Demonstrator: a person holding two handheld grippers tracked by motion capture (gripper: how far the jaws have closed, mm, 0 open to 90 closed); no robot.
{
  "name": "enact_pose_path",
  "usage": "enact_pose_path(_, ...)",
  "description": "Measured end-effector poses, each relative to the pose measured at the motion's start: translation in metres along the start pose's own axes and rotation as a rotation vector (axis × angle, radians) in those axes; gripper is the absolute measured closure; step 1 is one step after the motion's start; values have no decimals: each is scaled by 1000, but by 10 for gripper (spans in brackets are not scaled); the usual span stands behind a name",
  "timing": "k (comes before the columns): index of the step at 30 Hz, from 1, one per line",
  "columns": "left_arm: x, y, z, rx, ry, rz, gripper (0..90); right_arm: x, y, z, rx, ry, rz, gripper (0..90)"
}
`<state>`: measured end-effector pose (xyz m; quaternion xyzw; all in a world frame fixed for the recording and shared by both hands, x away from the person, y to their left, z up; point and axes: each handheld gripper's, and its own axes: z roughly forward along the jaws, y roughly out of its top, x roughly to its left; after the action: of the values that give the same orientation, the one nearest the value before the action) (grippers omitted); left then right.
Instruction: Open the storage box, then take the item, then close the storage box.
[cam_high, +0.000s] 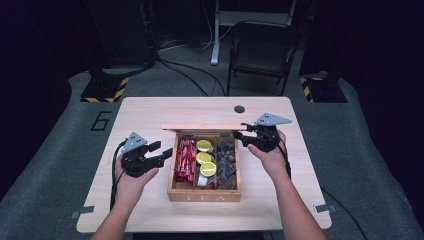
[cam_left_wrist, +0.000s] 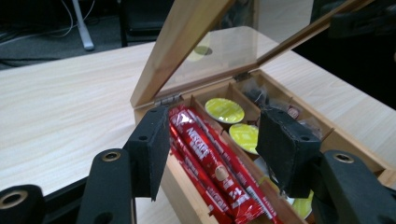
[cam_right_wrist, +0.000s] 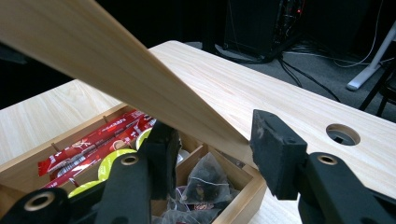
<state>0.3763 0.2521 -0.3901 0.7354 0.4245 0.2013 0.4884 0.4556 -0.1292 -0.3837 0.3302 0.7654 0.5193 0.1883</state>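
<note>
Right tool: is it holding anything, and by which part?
The right tool straddles the tea box lid's front corner, jaws open with a gap showing. The left tool holds nothing.

The tea box (cam_high: 204, 195) is light brown wood, and so is the table (cam_high: 150, 112). Inside are shiny red sticks (cam_high: 185, 159) with white letters, round yellow-green pods (cam_high: 203, 145) and dark tea bags (cam_high: 227, 160). Both grippers (cam_high: 156, 152) (cam_high: 246, 134) are black with grey plates on top.

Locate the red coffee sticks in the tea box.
In the high view, the red coffee sticks fill the wooden box's left compartment, beside the lime-green capsules in the middle one.
</note>
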Motion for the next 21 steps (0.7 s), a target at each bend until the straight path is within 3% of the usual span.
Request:
enact_pose_path(7, -5, -9, 17, 21, 4, -10, 434, 2, -1, -1, 5, -3, -18, 521)
enact_pose_path(12, -12, -20, 34, 70, 5, -15, 435, 2, -2, -1, 5, -3, -17, 521)
enact_pose_path(16, -17, -27, 50, 87, -3, -43, 440, 2, -3, -2, 11, 5, -28, 521)
enact_pose_path(21, -21, -31, 64, 106, 21, -20, 504, 2, -2, -2, 9, 5, -15, 520)
